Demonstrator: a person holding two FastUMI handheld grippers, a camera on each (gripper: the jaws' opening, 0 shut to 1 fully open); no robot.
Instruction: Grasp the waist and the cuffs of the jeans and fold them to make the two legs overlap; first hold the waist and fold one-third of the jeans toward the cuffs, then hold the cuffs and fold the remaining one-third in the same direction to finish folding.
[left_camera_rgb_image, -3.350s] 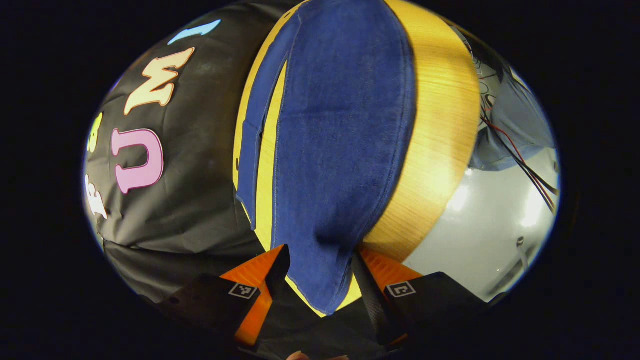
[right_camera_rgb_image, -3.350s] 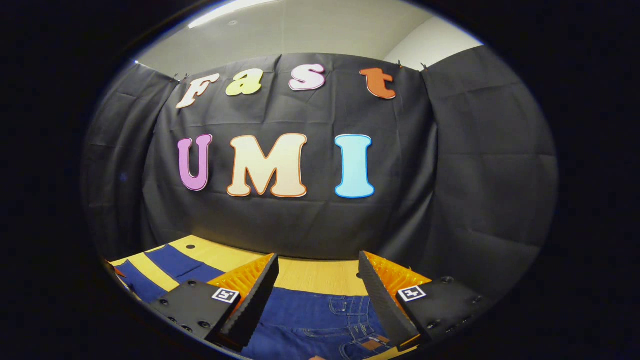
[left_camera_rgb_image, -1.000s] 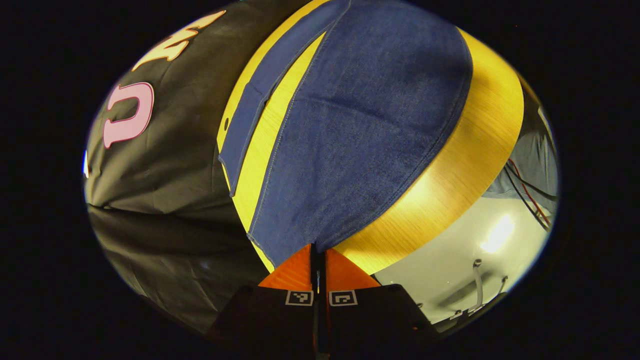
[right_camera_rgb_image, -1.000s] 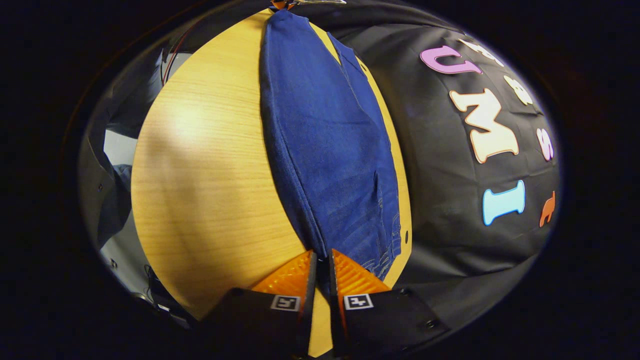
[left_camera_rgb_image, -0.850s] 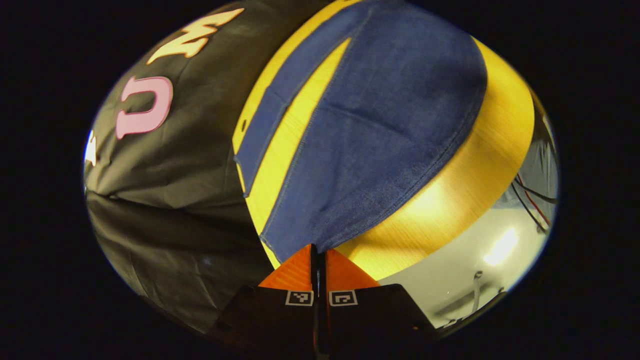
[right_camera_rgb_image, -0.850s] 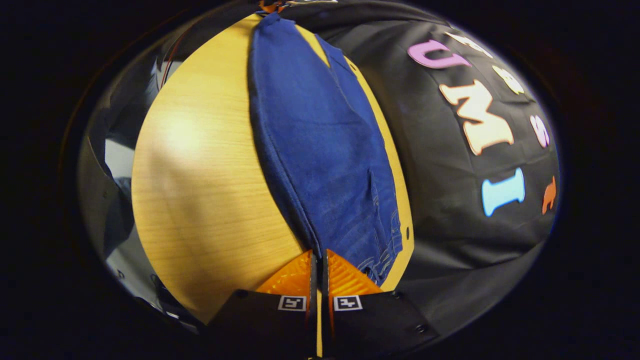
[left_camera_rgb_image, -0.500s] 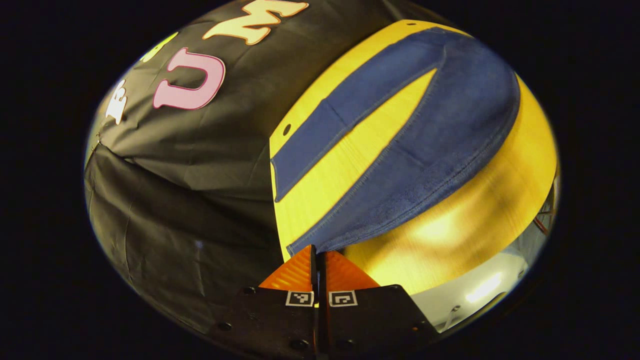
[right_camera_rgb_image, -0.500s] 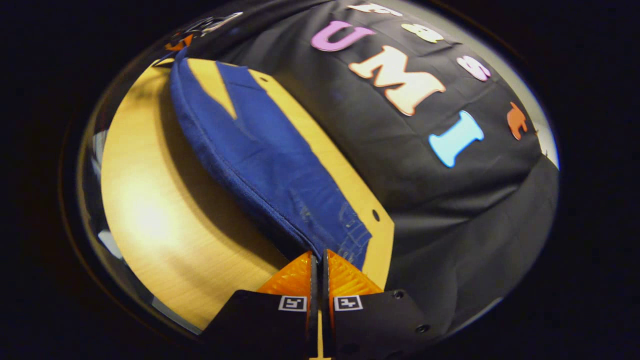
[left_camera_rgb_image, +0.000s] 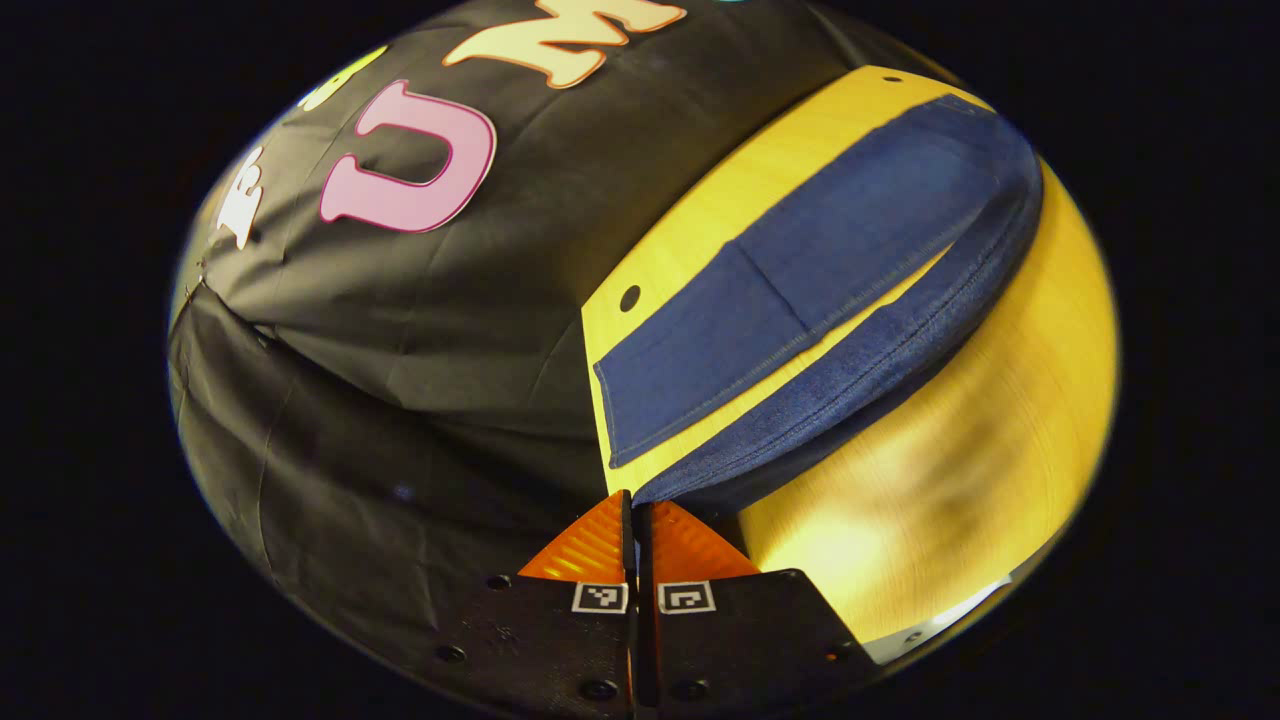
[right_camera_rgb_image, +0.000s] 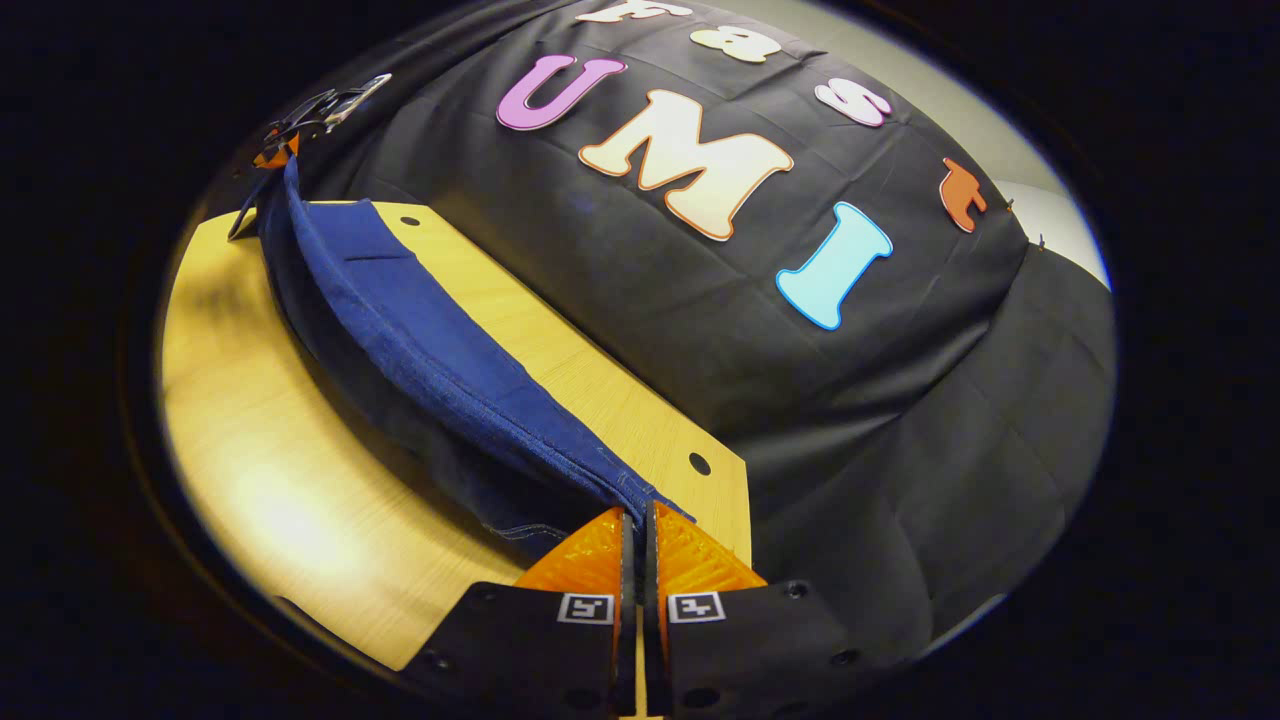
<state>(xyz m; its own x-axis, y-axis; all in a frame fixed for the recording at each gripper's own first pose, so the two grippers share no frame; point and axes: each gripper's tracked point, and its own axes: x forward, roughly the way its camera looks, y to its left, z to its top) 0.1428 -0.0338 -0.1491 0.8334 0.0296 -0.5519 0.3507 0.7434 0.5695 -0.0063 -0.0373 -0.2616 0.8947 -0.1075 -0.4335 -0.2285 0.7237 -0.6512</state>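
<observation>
1. The left hand-held gripper (left_camera_rgb_image: 636, 508) is pinching the cuff end of the jeans (left_camera_rgb_image: 850, 300), its fingers pressed together on the denim.
2. The right hand-held gripper (right_camera_rgb_image: 636, 520) is clamping the waist end the same way.
3. The near leg is hanging raised between them above the worktop (right_camera_rgb_image: 300, 470), while the far leg is lying flat on the wood.

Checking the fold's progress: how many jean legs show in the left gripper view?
2. One leg lies flat on the table toward the booth wall. The other leg is lifted on the near side, its end pinched in the left gripper.
</observation>
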